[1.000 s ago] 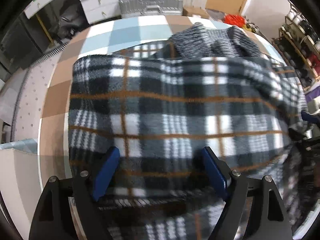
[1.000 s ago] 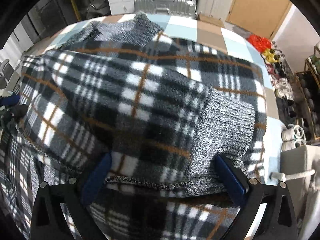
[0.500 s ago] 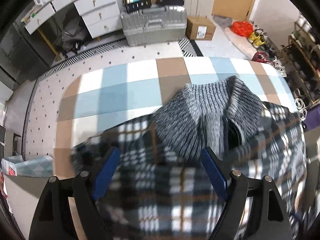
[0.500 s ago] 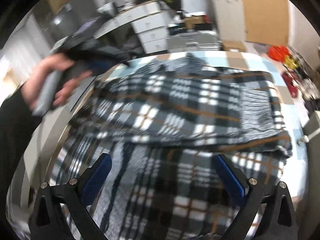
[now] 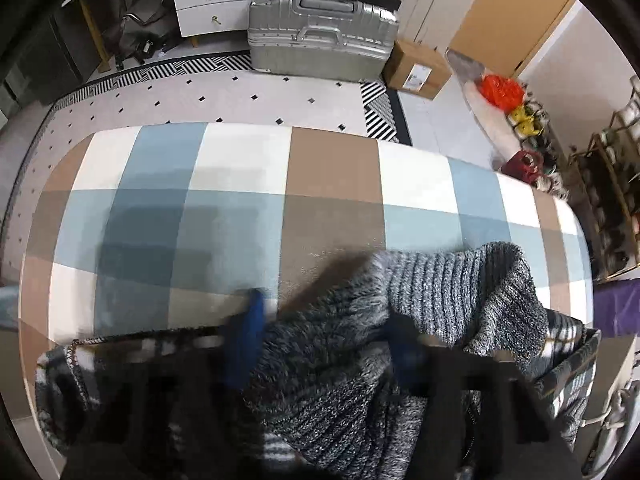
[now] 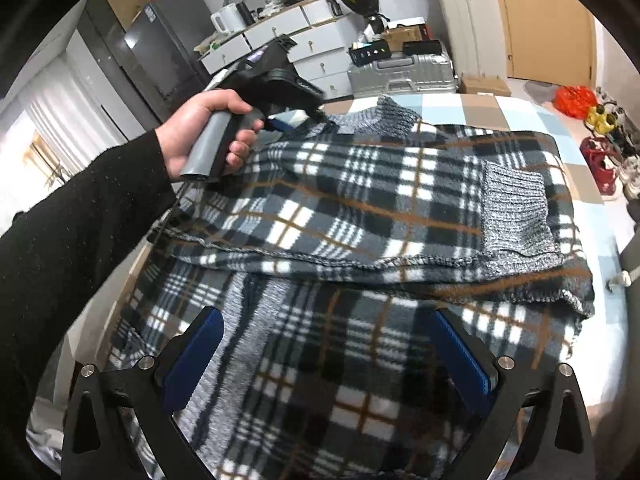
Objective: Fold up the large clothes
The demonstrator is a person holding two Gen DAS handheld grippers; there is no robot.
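Plaid sweater (image 6: 360, 216) lies half-folded on the bed (image 5: 332, 168); left hand-held gripper (image 5: 324, 344) is closing around its knit collar (image 5: 440, 292), right hand-held gripper (image 6: 328, 356) gapes empty, ready for a hem grasp next.

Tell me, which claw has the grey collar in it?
The left claw: its jaws are closing around the collar. The right claw hangs wide open above the plaid sweater.

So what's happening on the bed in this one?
A person is folding a plaid fleece sweater on a checked bed cover. The left gripper is at the grey knit collar, its jaws closing with the collar fabric between them. The right gripper hovers open above the lower part of the sweater, holding nothing. One sleeve, with its grey cuff, already lies folded across the body.
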